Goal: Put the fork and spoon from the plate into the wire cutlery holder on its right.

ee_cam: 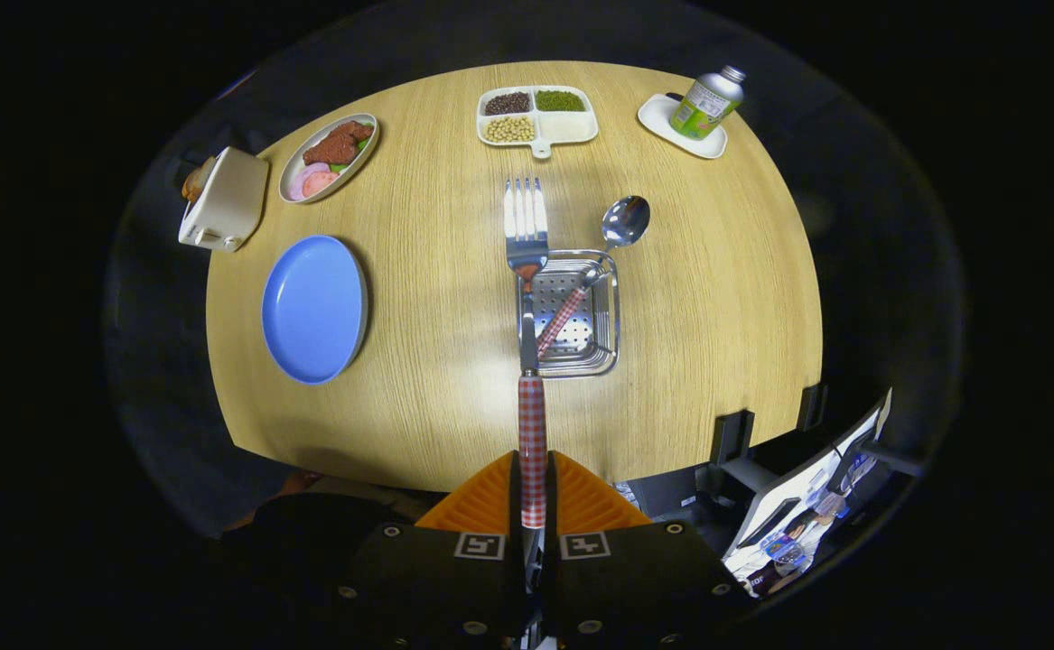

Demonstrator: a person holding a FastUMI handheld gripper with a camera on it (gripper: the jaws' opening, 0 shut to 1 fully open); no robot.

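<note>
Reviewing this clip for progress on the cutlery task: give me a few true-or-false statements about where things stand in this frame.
1. The gripper is shut on the fork. True.
2. The spoon lies on the blue plate. False: its handle stands in the cutlery holder.
3. The fork's tines point away from the fingers. True.
4. The bottle stands on the blue plate. False: it sits on a small white dish.
5. The blue plate holds cutlery. False: it is bare.
</note>
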